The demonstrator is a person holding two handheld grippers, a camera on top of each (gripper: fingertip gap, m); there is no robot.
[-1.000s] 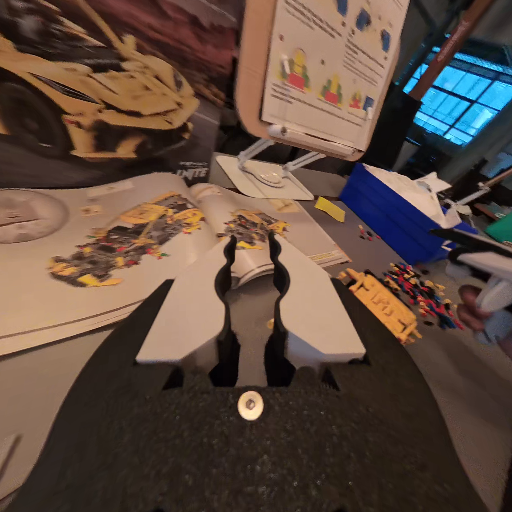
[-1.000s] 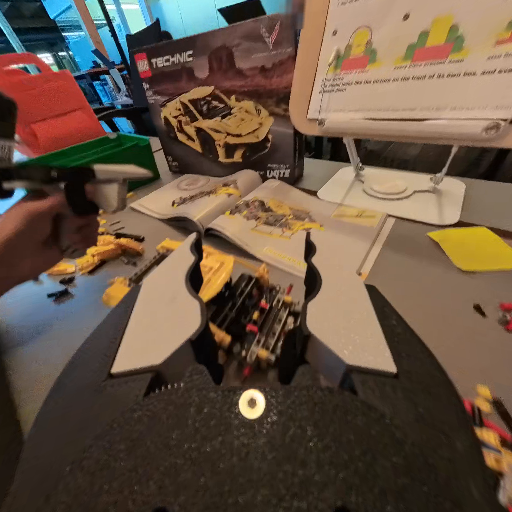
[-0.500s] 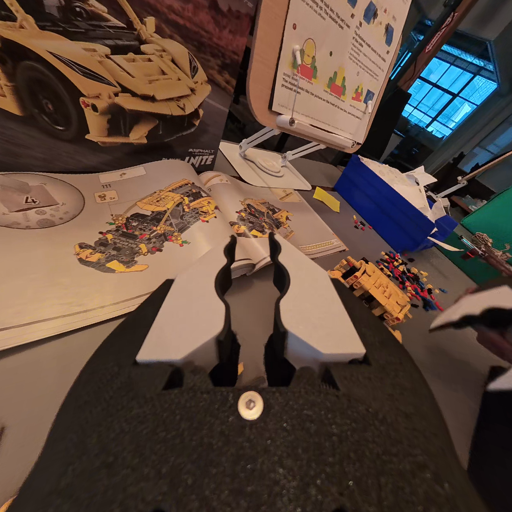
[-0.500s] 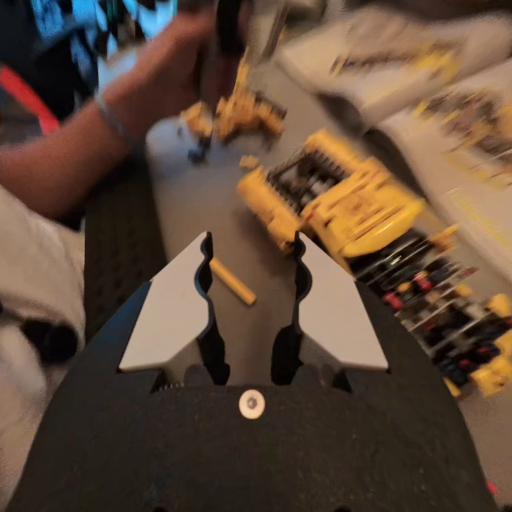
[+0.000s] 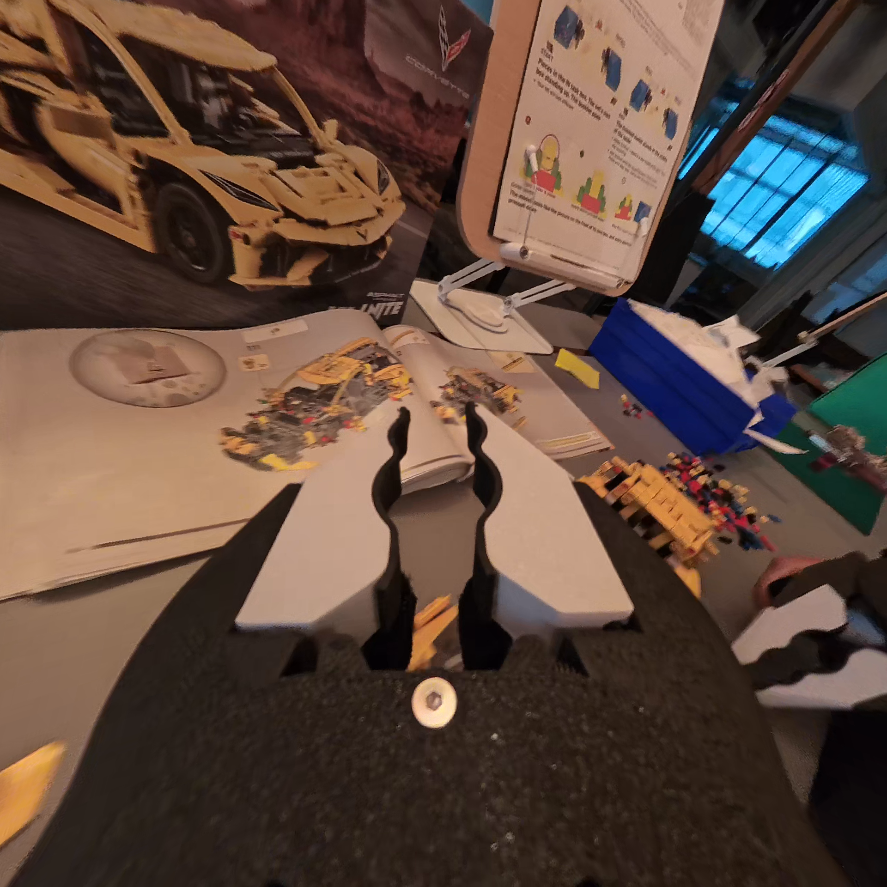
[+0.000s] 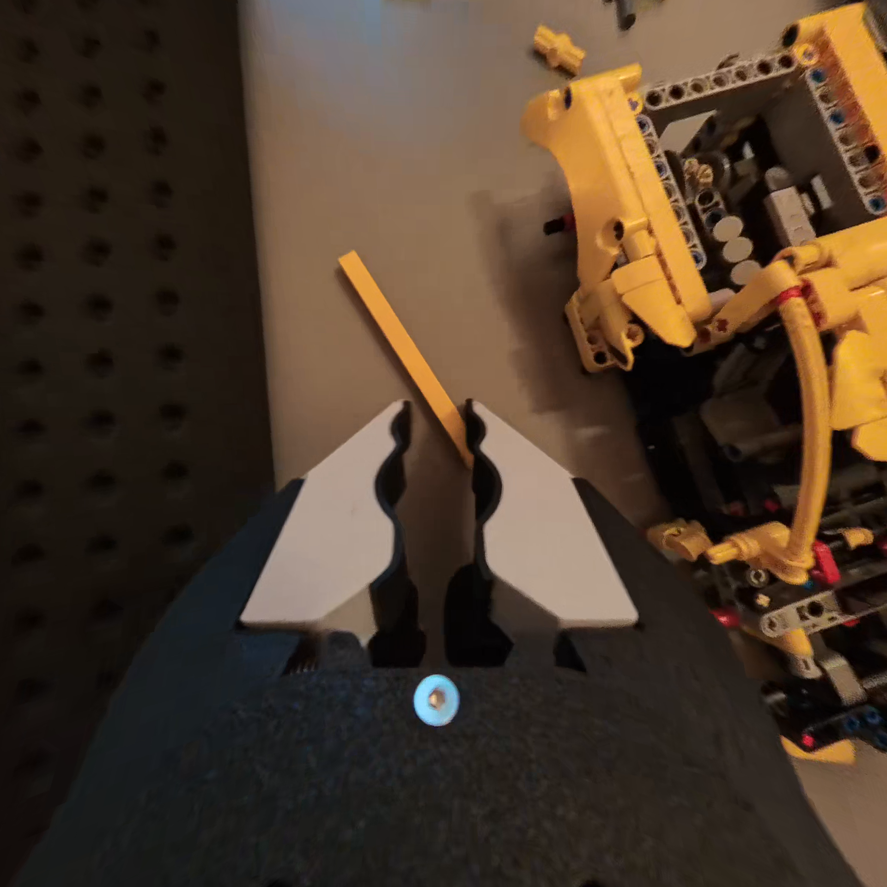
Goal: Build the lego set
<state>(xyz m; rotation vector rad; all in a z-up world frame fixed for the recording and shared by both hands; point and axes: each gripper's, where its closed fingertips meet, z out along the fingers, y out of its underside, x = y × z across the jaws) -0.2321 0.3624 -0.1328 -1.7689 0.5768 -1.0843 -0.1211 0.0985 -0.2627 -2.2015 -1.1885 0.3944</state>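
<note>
In the right wrist view, a long flat yellow piece (image 6: 403, 345) lies on the grey table. Its near end sits between the tips of my right gripper (image 6: 437, 408), against the right finger (image 6: 528, 528). The jaws stand a narrow gap apart and do not clamp it. The partly built yellow and black car model (image 6: 744, 288) lies just right of it. My left gripper (image 5: 437, 417) is open and empty, held above the table and pointing at the open instruction booklet (image 5: 144, 456). The model (image 5: 648, 509) and the right gripper (image 5: 806, 648) show at its right.
A black perforated mat (image 6: 120, 336) borders the table on the left. A small yellow connector (image 6: 559, 50) lies beyond the piece. The set's box (image 5: 192, 168), a clipboard stand (image 5: 576, 144), a blue bin (image 5: 681, 384) and a pile of small pieces (image 5: 710, 494) stand behind. My right fingertips sit around 30 centimetres from my left ones. It is some 15 centimetres from my right tips to the small yellow connector (image 6: 559, 50).
My right gripper has swung from the model down over the long yellow piece, and its jaws have narrowed around the piece's end. My left gripper has shifted a little; its jaw gap is unchanged.
</note>
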